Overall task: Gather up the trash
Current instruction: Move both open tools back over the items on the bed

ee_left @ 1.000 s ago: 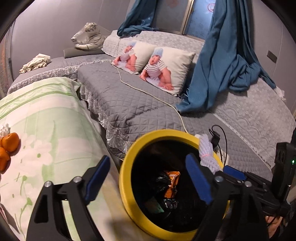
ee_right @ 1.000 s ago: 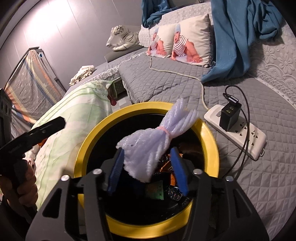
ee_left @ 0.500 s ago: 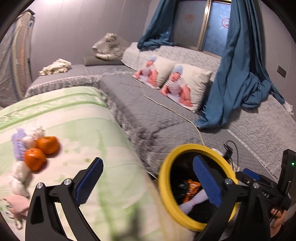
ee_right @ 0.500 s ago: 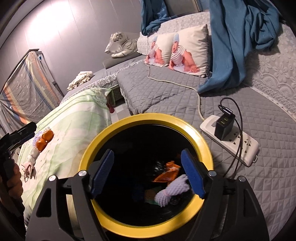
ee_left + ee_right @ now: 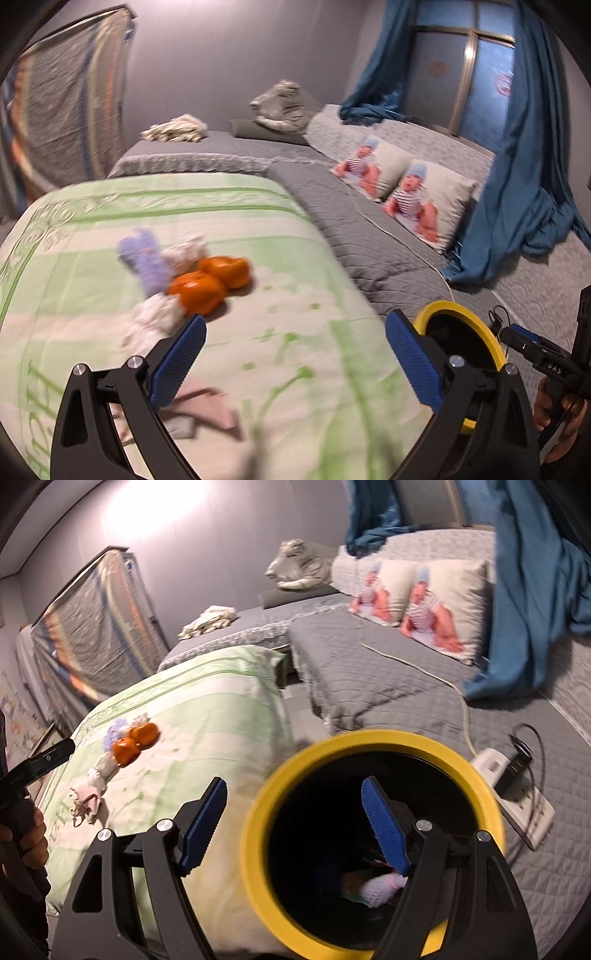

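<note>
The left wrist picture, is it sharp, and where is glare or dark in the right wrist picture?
Left wrist view: motion blur smears the two orange fruits and the green floral cloth; the blue-padded left gripper stays sharp. Right wrist view: a bright glare patch on the grey wall; the yellow-rimmed bin is nearly black inside.

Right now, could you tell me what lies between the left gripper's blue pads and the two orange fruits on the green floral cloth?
In the left wrist view, only a pale crumpled wrapper and bare cloth separate the left gripper from the orange fruits.
</note>
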Demonstrator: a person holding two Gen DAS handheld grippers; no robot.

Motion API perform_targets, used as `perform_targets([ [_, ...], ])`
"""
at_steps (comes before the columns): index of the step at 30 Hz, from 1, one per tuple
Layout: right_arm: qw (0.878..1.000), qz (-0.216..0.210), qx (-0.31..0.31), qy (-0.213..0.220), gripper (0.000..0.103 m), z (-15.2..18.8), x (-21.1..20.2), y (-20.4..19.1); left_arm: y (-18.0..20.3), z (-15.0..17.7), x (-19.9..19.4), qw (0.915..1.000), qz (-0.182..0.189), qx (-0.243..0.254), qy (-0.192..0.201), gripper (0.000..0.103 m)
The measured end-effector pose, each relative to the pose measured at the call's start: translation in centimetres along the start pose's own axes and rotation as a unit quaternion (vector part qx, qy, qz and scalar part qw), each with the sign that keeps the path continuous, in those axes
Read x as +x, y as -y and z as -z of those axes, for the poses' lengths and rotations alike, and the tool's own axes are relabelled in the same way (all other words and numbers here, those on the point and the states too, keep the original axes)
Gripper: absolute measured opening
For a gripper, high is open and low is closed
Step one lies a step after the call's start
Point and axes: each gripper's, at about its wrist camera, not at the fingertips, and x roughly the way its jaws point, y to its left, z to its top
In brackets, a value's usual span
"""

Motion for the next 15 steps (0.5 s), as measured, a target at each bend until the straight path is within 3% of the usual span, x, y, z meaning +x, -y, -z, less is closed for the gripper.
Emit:
perform_targets([
  [6,0.998,-0.032,-0.046,-0.012,0.071,-1.4,2.7,-5.9,-5.5,1.0,-2.2,0.9988,-0.025,-0.042,0.007,0.094],
  [15,0.989,-0.088,-0.111,-0.034,0.071,-3.0,7.7,-14.1,-10.2,3.2,-4.0,0.9968,-0.041,-0.069,0.003,0.094],
])
